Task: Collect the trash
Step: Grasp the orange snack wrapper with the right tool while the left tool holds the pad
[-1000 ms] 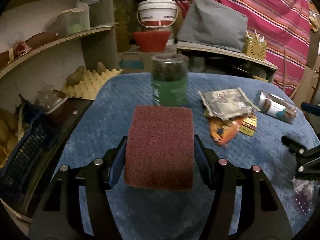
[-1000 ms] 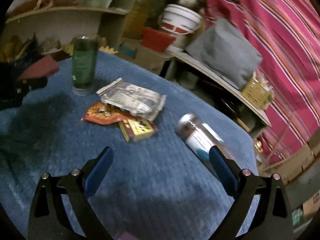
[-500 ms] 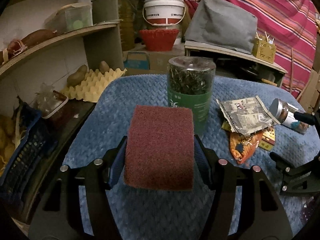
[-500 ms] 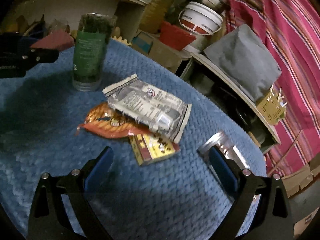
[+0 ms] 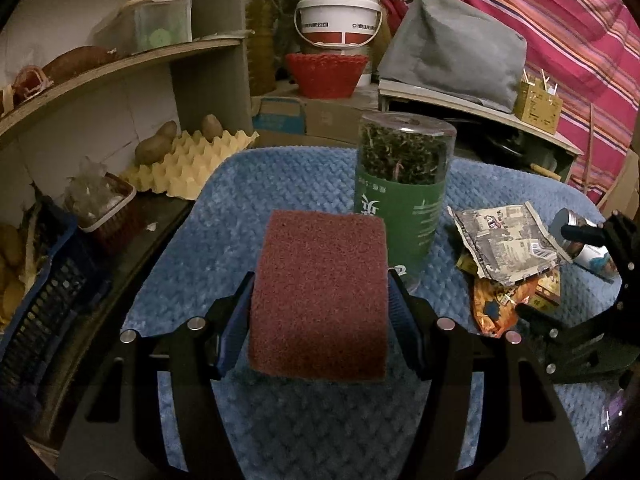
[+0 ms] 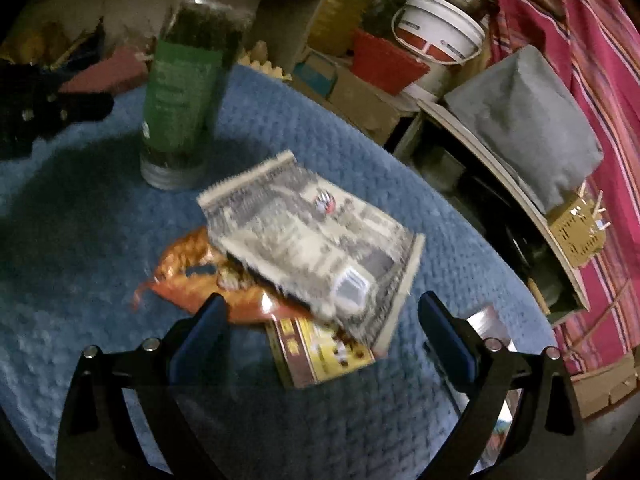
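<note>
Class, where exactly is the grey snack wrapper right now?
In the right wrist view the grey snack wrapper lies mid-frame on the blue mat, overlapping the orange wrapper, right of the tall green jar.

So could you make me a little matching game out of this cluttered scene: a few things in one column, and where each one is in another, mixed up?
Things:
1. maroon scouring pad
2. tea jar
3. grey wrapper
4. potatoes

Places:
A. lying on top of the orange wrapper
B. resting on the yellow egg tray
C. clamped in the left gripper
D. standing upright on the blue mat

Pairs: 1-C, 2-D, 3-A, 4-B
</note>
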